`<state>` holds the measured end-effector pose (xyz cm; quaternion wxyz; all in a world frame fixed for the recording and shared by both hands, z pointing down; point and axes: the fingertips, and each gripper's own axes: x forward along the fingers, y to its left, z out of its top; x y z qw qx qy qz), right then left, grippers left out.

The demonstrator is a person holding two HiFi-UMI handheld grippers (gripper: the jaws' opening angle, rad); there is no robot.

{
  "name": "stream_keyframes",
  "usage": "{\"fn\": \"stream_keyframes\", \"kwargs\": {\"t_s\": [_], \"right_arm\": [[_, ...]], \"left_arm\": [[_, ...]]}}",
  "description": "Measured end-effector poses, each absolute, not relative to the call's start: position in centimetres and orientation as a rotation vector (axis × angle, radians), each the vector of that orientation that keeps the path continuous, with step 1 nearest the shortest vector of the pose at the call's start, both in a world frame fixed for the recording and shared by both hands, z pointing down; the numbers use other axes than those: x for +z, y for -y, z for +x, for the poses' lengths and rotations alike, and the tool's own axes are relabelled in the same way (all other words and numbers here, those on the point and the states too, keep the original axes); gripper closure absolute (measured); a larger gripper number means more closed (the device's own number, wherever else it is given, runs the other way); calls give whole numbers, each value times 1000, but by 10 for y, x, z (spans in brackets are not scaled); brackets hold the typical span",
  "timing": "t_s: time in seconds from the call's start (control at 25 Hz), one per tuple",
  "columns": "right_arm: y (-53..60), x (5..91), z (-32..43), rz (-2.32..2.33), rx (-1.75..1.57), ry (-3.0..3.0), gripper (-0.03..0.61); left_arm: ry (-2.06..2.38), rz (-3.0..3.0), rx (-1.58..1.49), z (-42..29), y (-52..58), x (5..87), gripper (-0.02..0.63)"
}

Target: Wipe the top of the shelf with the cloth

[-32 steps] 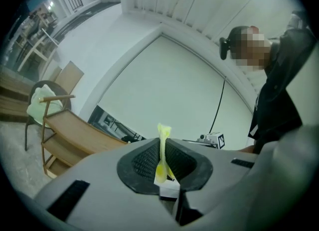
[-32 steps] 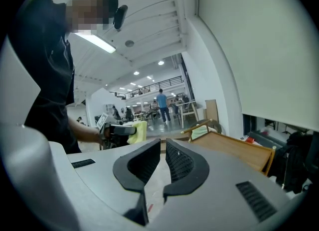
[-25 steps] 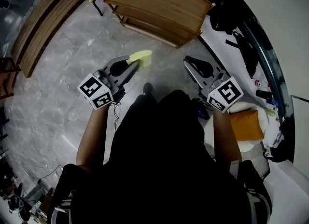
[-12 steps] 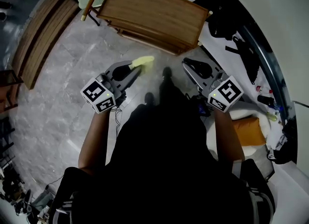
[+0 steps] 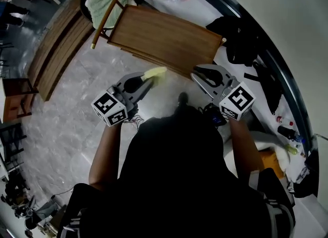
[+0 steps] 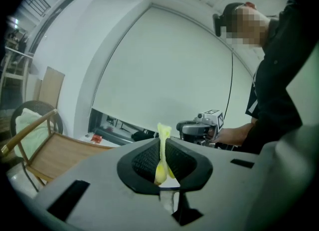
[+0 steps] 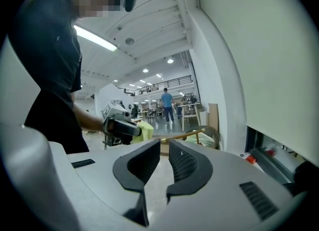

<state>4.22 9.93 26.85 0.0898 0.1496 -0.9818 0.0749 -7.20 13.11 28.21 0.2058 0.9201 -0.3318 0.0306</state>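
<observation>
The head view places the wooden shelf [image 5: 164, 34] ahead of both grippers. The yellow cloth [image 5: 155, 72] pokes from the left gripper [image 5: 145, 80], near the shelf's front edge. Only the left gripper view shows the pinch itself, with the jaws pressed onto a thin fold of cloth. The right gripper view shows the right gripper [image 5: 202, 74] with its jaws drawn nearly together, only a thin slit and nothing between them.
</observation>
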Motion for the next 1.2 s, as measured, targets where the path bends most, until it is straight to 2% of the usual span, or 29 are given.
{"fn": "stream_keyframes", "kwargs": {"t_s": [0.36, 1.2], "right_arm": [[-60, 285, 58, 429, 308, 2980, 535], [84, 346, 63, 894, 528, 2653, 535]], "left_arm": [[892, 2505, 93, -43, -85, 290, 581], [485, 2441, 145, -13, 80, 359, 581]]}}
